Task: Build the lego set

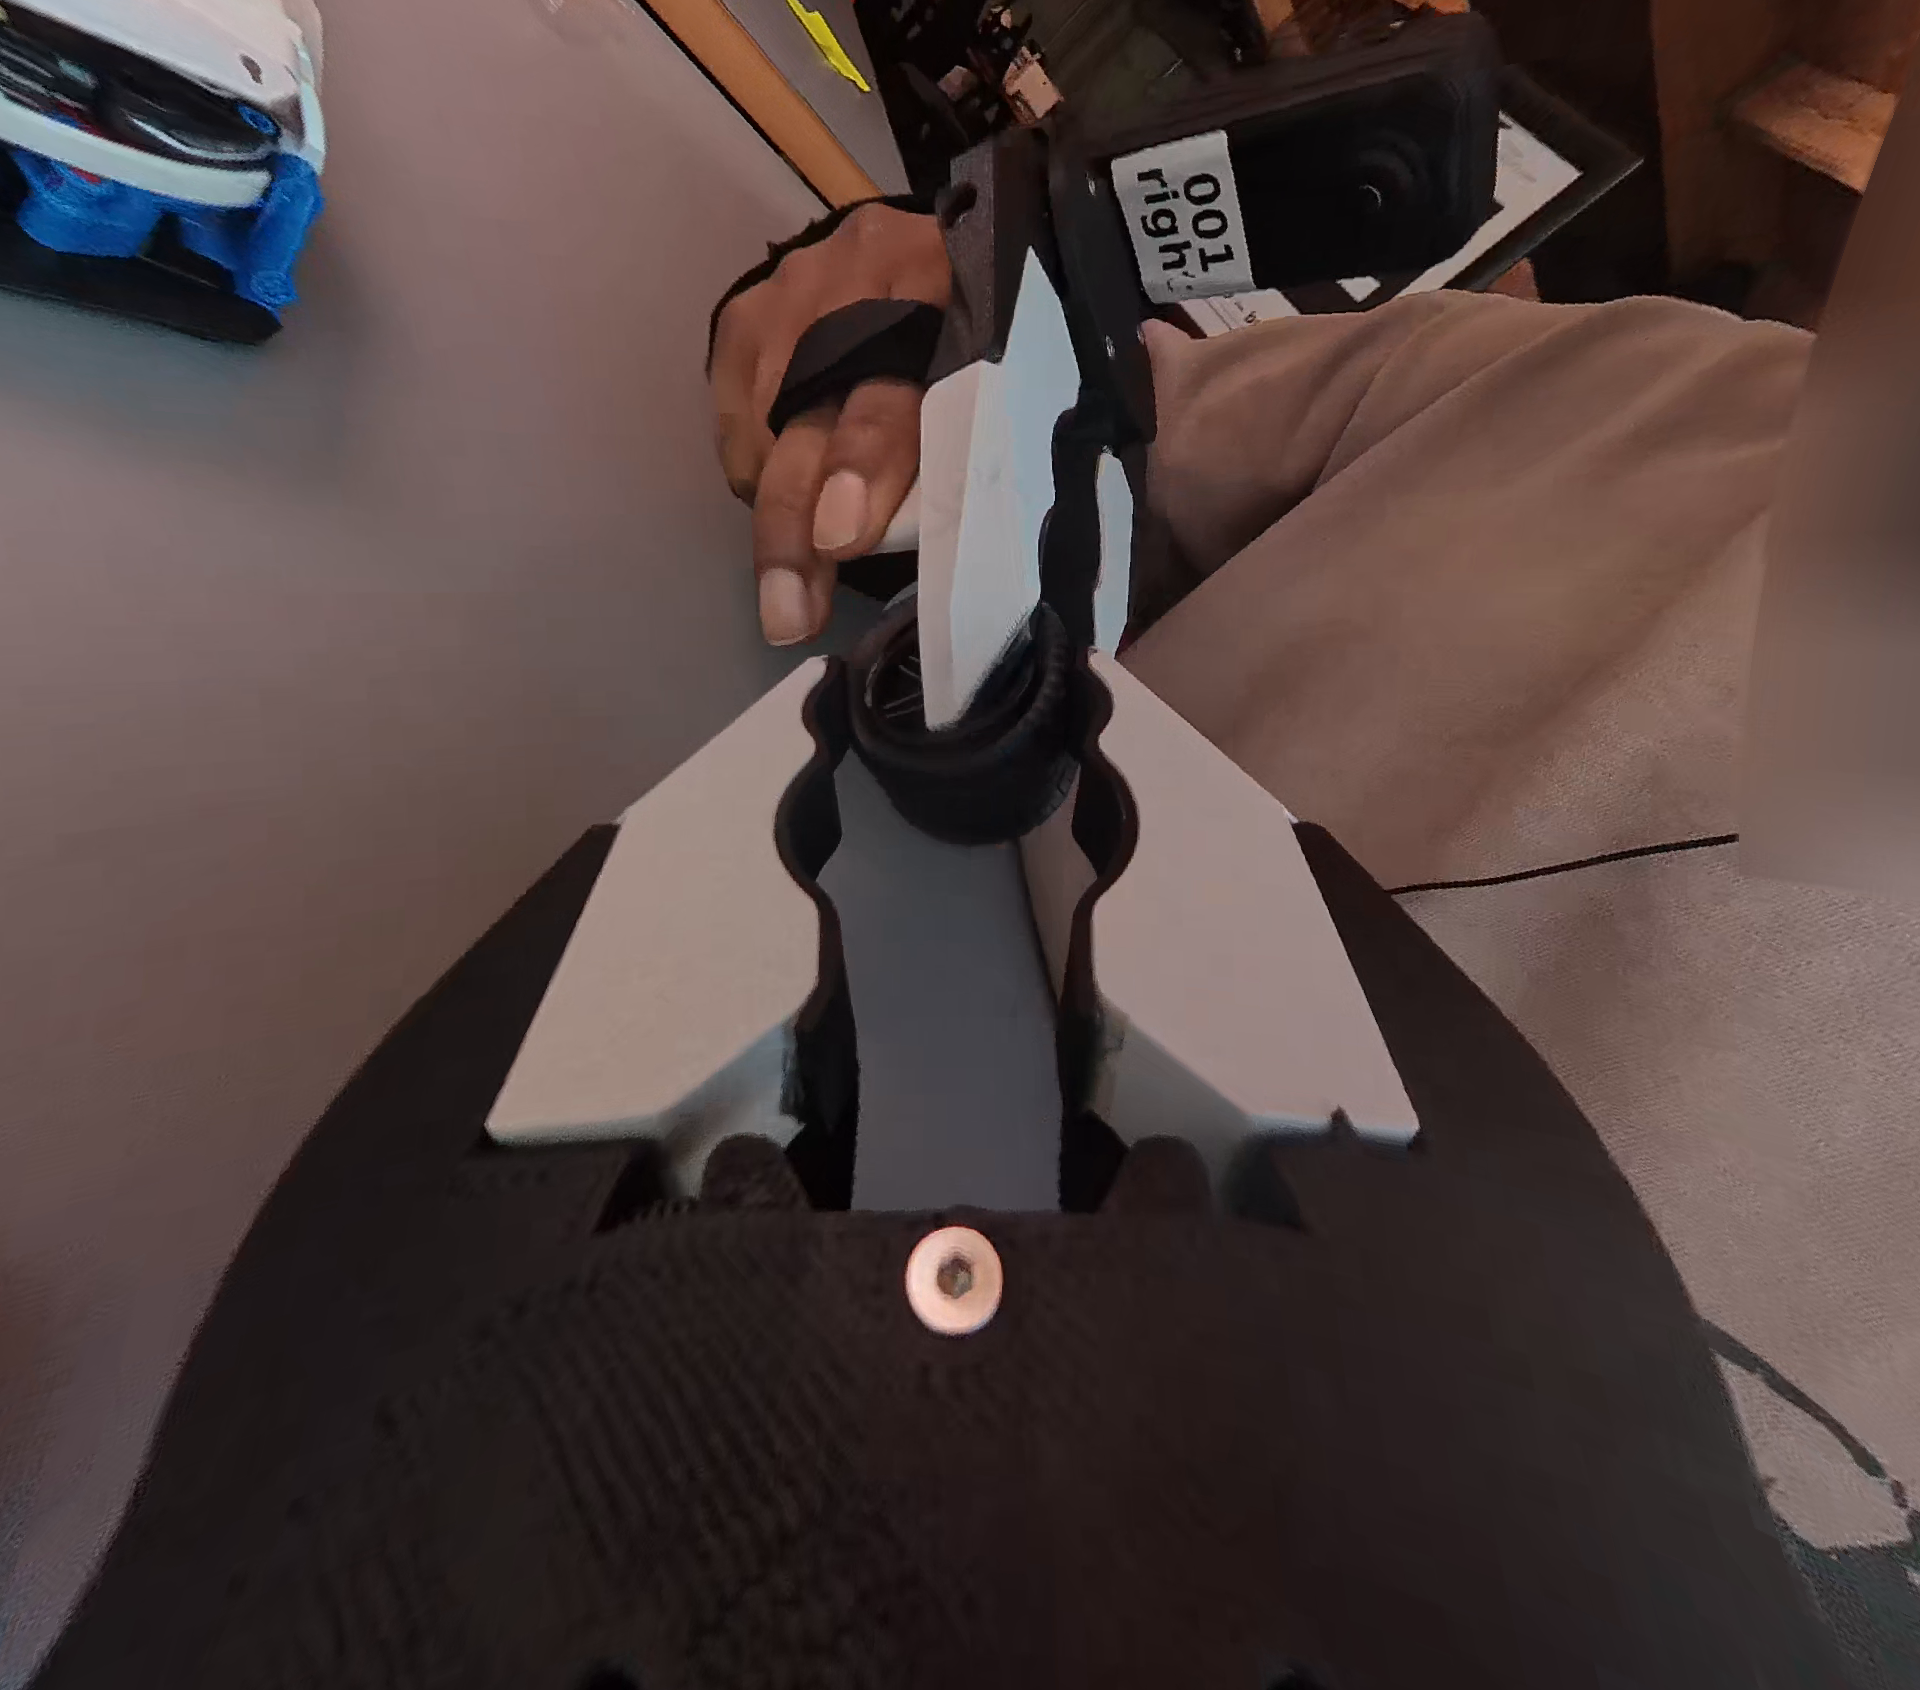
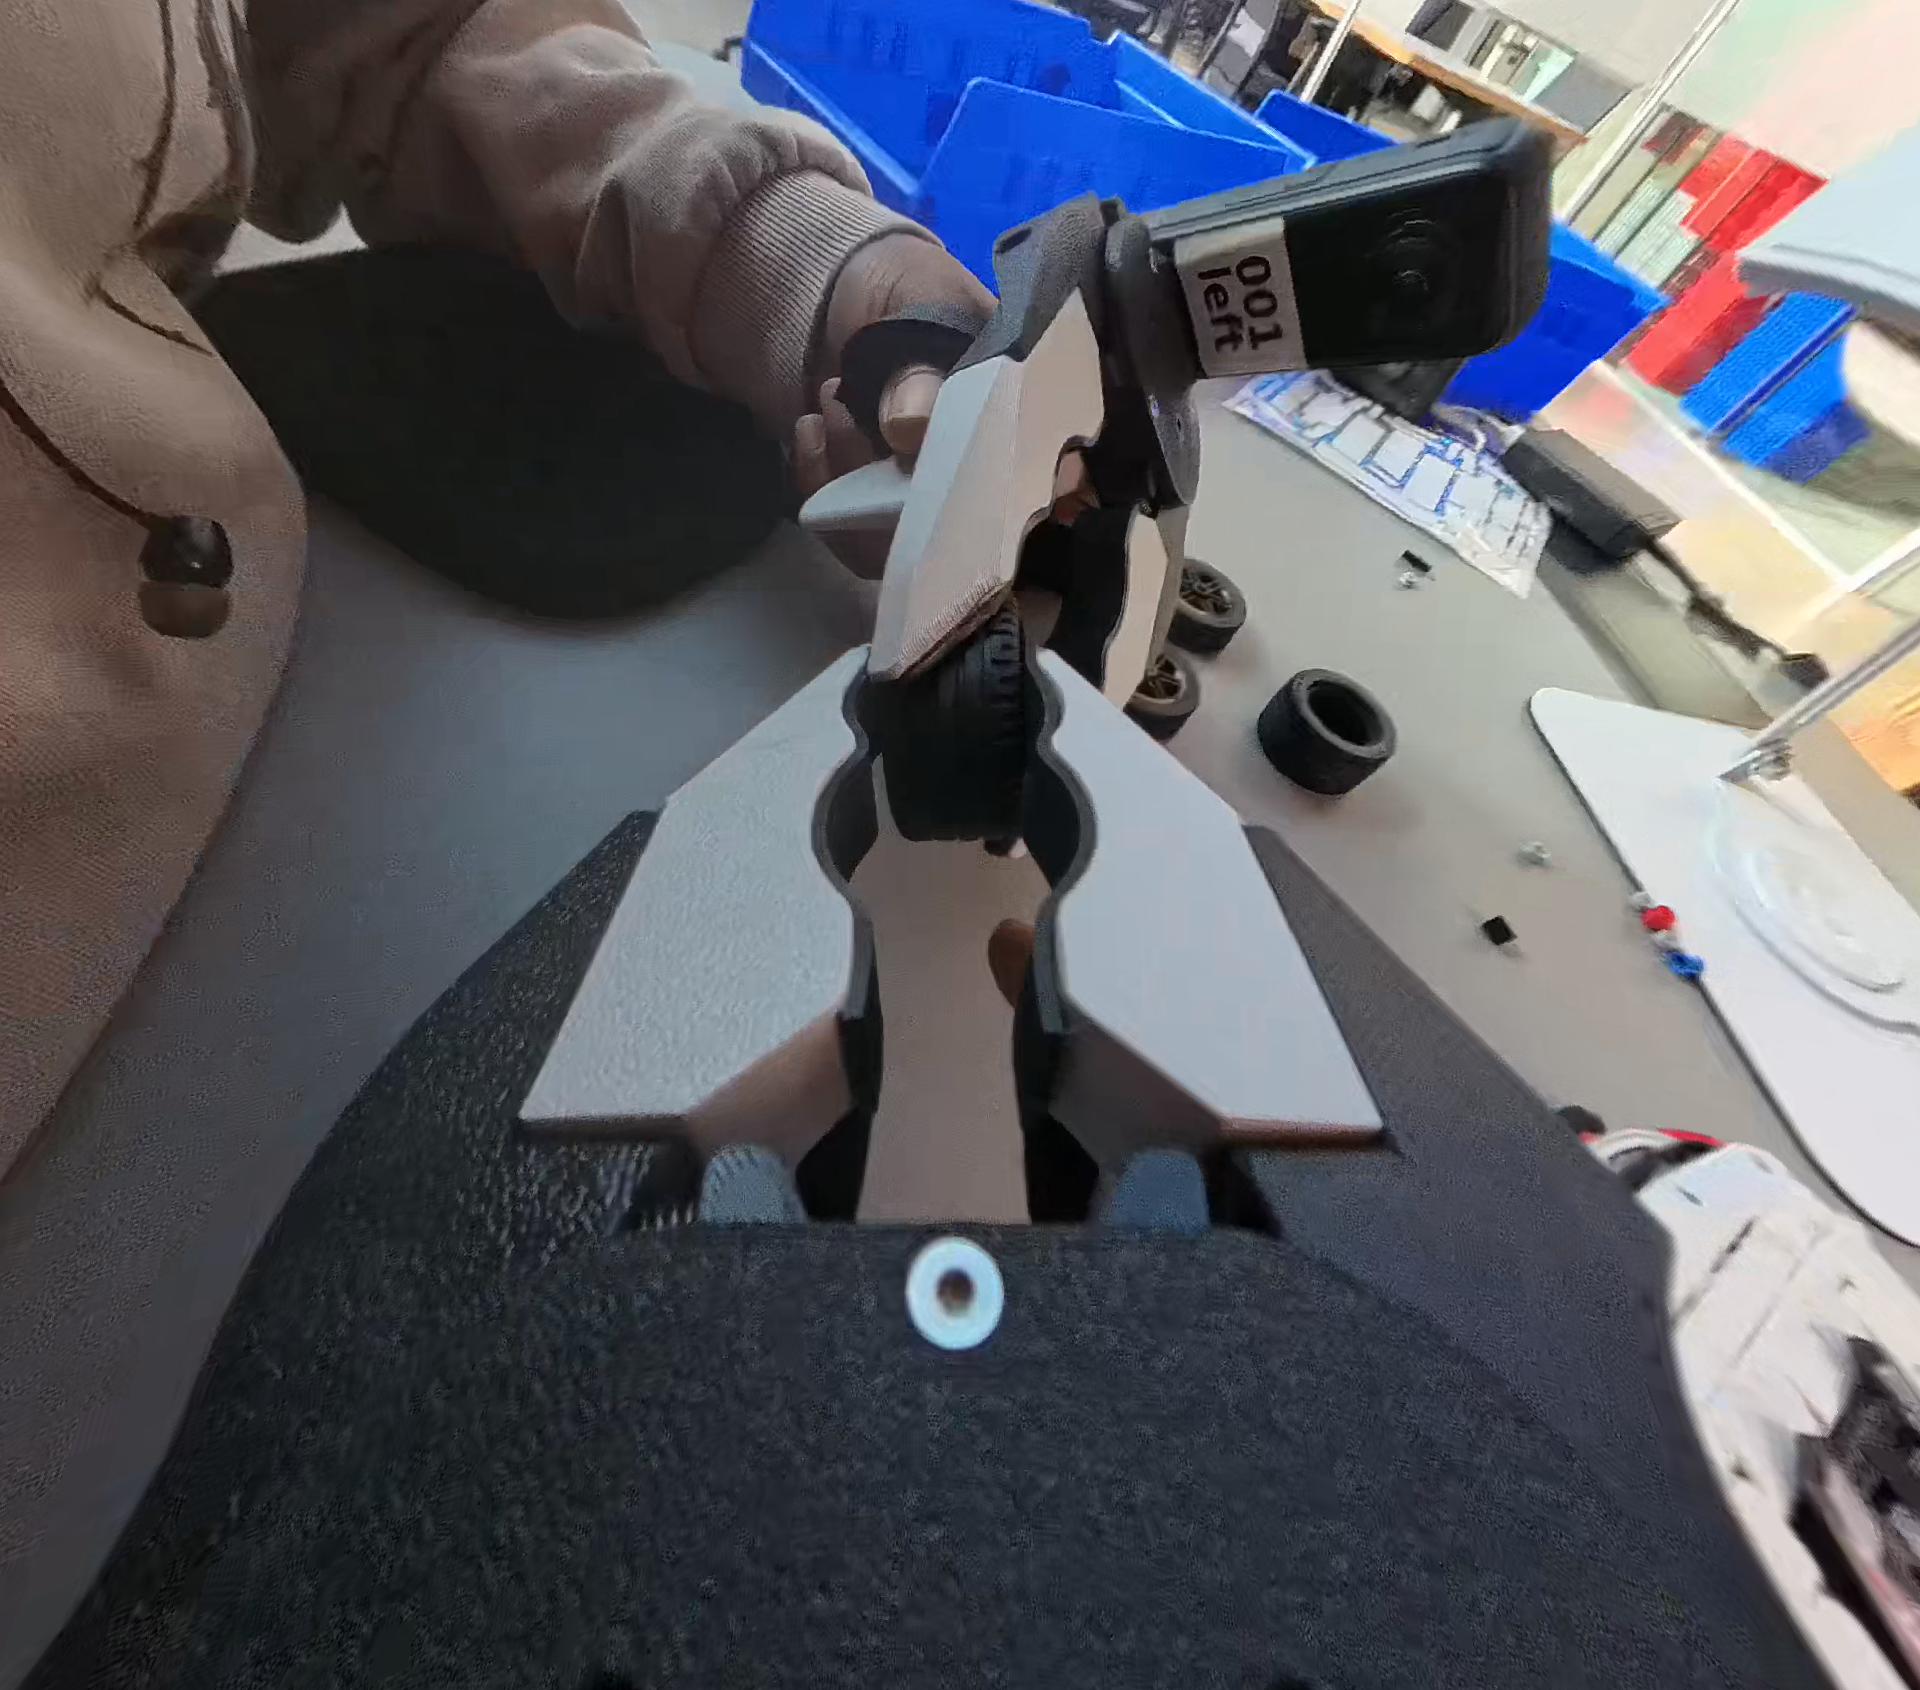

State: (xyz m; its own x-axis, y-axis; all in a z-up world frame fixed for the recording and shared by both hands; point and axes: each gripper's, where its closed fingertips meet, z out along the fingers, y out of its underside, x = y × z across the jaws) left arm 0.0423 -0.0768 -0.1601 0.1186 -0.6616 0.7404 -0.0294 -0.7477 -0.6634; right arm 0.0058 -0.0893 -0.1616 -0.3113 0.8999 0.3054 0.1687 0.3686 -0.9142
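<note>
Left wrist view first: the left gripper [image 1: 961,741] has its two fingers clamped on a black tire [image 1: 961,767], held up off the gray table [image 1: 416,601]. The right gripper [image 1: 1013,653] comes in from the far side, one white finger poking into the middle of the tire where a wheel rim seems to sit. Whether it's actually pinching that rim I can't tell from here. Far top left there's the white lego car [image 1: 145,30] on the table, body looks mostly built, blue bits at the front.

Right wrist view: the right gripper [image 2: 951,752] is closed around the same tire [image 2: 961,741], tread side facing the camera, and the left gripper [image 2: 1023,648] bites it from the opposite end. So both are on one wheel, probably pushing tire onto rim. On the table behind sit two finished wheels [image 2: 1184,638] with bronze-ish rims, one bare tire [image 2: 1325,731] waiting its turn, and a few tiny loose pieces [image 2: 1662,939] by a white mat. Instruction sheet [image 2: 1392,466] lies further back, blue bins [image 2: 997,82] behind that.

Progress guess: car body pretty far along, two wheels done, third in hand, fourth tire untouched, and none of them on the car yet as far as I can see
</note>
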